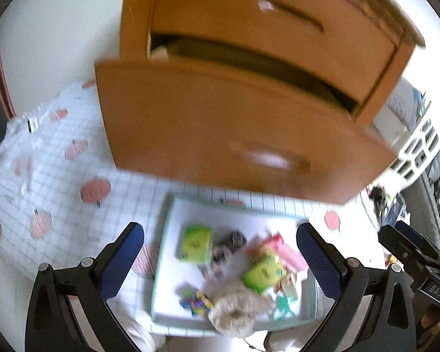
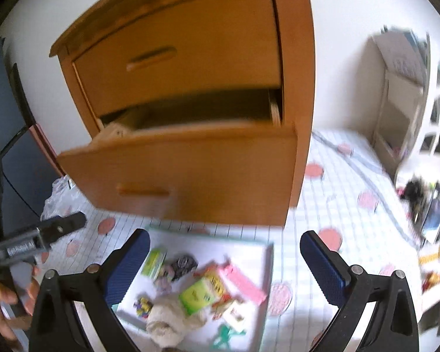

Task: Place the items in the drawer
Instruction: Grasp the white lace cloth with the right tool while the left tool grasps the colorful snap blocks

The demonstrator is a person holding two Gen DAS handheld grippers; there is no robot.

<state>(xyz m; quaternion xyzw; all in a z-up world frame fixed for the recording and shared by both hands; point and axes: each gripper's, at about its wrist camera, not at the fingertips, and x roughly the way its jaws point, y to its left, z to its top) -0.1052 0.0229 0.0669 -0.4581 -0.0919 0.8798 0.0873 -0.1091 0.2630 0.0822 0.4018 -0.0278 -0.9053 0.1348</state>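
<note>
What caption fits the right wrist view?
Open right gripper above a white tray of small toys, facing the orange wooden cabinet's open lower drawer.

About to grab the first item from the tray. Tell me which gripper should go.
Probably left. Both grippers are open and empty, but the left gripper has the tray centred between its jaws; the right gripper sits off toward the tray's right edge.

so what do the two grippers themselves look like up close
Each hand-held gripper, left and right, has two black angular fingers with silver screw heads at the joints and textured dark-blue pads on the inner faces. Seen from the right wrist, the left one's body is grey-black with white lettering, too blurred to read. No cables or sleeves are visible.
</note>
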